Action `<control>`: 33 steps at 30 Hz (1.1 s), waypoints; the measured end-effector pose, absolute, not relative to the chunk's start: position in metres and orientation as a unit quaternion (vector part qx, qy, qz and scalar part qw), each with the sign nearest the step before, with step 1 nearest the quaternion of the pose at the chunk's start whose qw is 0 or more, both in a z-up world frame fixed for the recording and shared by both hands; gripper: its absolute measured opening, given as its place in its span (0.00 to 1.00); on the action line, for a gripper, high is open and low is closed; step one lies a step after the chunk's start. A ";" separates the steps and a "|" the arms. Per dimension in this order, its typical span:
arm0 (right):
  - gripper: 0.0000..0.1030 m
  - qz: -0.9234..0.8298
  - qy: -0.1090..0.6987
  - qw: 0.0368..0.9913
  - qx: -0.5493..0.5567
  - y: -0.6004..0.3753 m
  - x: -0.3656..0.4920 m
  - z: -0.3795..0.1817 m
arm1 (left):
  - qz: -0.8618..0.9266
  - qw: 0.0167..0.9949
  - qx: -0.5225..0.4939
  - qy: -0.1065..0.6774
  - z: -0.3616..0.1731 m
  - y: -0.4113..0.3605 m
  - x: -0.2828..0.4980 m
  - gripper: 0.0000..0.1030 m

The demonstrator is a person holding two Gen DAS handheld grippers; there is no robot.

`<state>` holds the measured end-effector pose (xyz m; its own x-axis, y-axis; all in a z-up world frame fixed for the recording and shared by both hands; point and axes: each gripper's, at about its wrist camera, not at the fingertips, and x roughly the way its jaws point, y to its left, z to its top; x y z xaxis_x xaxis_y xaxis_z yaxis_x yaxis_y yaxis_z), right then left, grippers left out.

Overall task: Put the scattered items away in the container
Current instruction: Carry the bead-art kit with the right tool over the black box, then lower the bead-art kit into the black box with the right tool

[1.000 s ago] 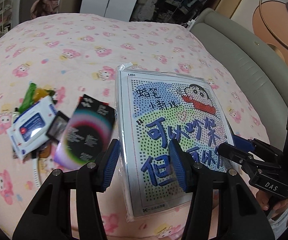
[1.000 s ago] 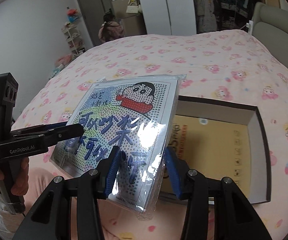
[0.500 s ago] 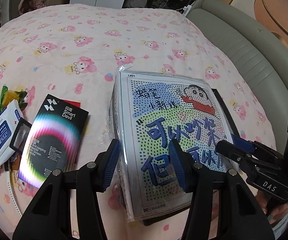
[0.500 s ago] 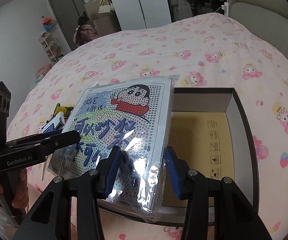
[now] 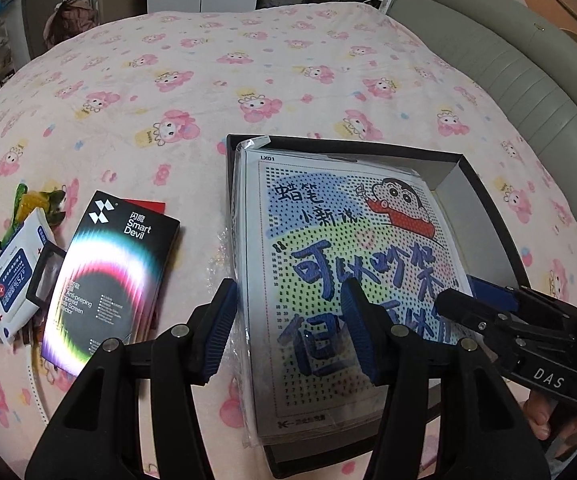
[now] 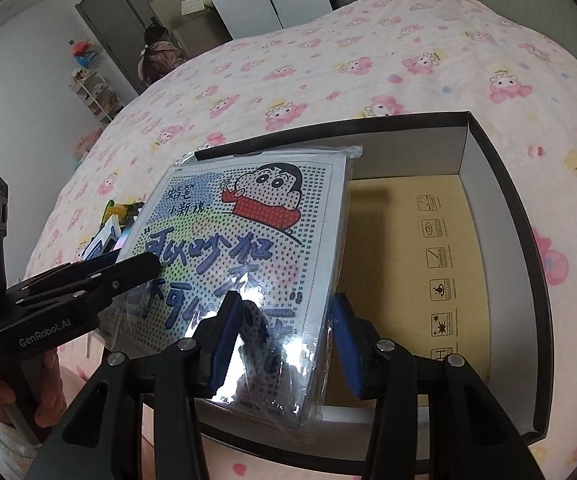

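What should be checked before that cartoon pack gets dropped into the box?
1. Box open, floor bare: ok.
2. Kit over the box: ok.
3. Kit clear of the box walls: cannot tell, it hangs tilted.
4. Right gripper holds the kit: ok.
5. Left gripper holds firm: cannot tell; jaws opening, kit's edge between them.
6. Black pack clear of the box: ok, it lies beside it.

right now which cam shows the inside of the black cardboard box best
The right wrist view: the black cardboard box shows its bare tan floor. In the left wrist view the plastic-wrapped cartoon bead kit covers nearly all of it, leaving one grey corner.
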<state>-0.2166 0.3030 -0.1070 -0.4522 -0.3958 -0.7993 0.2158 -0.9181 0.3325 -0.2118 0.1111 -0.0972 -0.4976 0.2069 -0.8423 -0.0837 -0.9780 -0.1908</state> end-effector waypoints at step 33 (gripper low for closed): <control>0.41 -0.823 -0.122 0.127 0.541 0.331 -0.231 -0.134 | 0.829 0.057 -0.556 -0.028 -0.130 0.158 -0.218 0.52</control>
